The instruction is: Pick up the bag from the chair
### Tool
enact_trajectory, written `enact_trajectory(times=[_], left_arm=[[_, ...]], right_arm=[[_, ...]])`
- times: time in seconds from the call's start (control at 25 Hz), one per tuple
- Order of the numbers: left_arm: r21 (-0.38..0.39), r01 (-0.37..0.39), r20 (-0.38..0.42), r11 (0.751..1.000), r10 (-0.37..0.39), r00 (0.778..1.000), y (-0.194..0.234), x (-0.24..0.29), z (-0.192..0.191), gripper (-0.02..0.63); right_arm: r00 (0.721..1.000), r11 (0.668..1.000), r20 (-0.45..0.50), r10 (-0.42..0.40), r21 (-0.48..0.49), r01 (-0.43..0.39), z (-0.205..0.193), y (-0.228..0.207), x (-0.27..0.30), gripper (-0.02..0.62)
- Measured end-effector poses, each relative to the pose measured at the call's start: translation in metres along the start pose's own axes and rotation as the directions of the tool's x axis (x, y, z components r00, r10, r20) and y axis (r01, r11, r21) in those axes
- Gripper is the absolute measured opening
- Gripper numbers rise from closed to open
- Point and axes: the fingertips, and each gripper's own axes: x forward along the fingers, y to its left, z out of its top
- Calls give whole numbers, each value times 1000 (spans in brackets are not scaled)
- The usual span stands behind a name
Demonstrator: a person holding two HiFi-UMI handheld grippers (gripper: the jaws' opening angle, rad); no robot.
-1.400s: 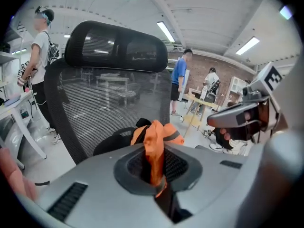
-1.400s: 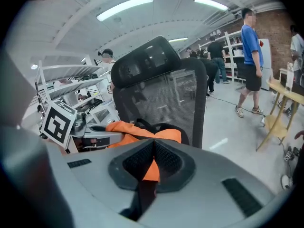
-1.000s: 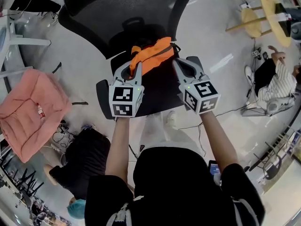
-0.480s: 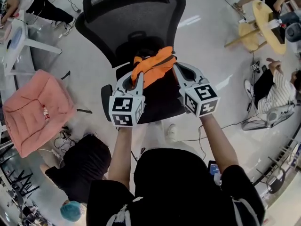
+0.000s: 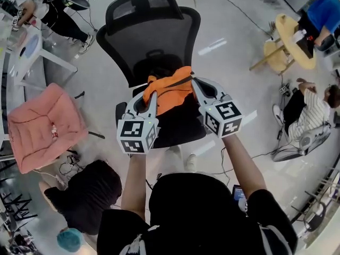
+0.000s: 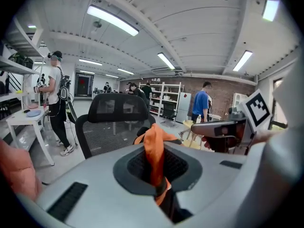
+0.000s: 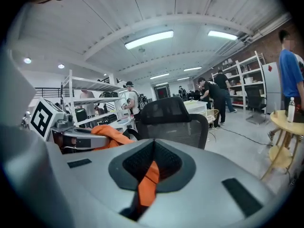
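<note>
An orange bag (image 5: pixel 169 89) with a dark strap hangs between my two grippers, above the seat of a black mesh office chair (image 5: pixel 146 41). My left gripper (image 5: pixel 150 93) is shut on the bag's left end; orange fabric (image 6: pixel 154 160) is pinched between its jaws. My right gripper (image 5: pixel 194 84) is shut on the bag's right end, and an orange strip (image 7: pixel 148 184) runs through its closed jaws. The bag is lifted off the seat (image 5: pixel 178 122), with its underside hidden from me.
A pink cushioned seat (image 5: pixel 40 126) stands at the left, a white table (image 5: pixel 29 52) at far left. A yellow round table and stool (image 5: pixel 289 36) stand at the right. People sit or crouch on the floor at right (image 5: pixel 308 108) and lower left (image 5: pixel 87 187).
Both grippers have stayed shut on the bag and have risen with it; the chair now shows more fully and farther below, and the bag is off the seat.
</note>
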Motion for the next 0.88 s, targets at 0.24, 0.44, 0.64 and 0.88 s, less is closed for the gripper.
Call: enact_trajectory(times=[0.24, 0.44, 0.64, 0.88], left_arm=[[17, -20, 63, 1000, 18, 998, -30, -37, 25, 23], [41, -35, 127, 999, 29, 992, -58, -69, 46, 23], [56, -54, 187, 997, 42, 981, -76, -104, 64, 23], [72, -73, 239, 995, 54, 969, -104, -142, 75, 25]], right_arm=[[998, 999, 59, 21, -34, -19, 24, 13, -42, 2], [993, 998, 118, 29, -59, -22, 46, 20, -78, 2], [985, 995, 164, 53, -94, -38, 64, 39, -106, 2], [975, 991, 206, 78, -119, -55, 73, 57, -146, 2]])
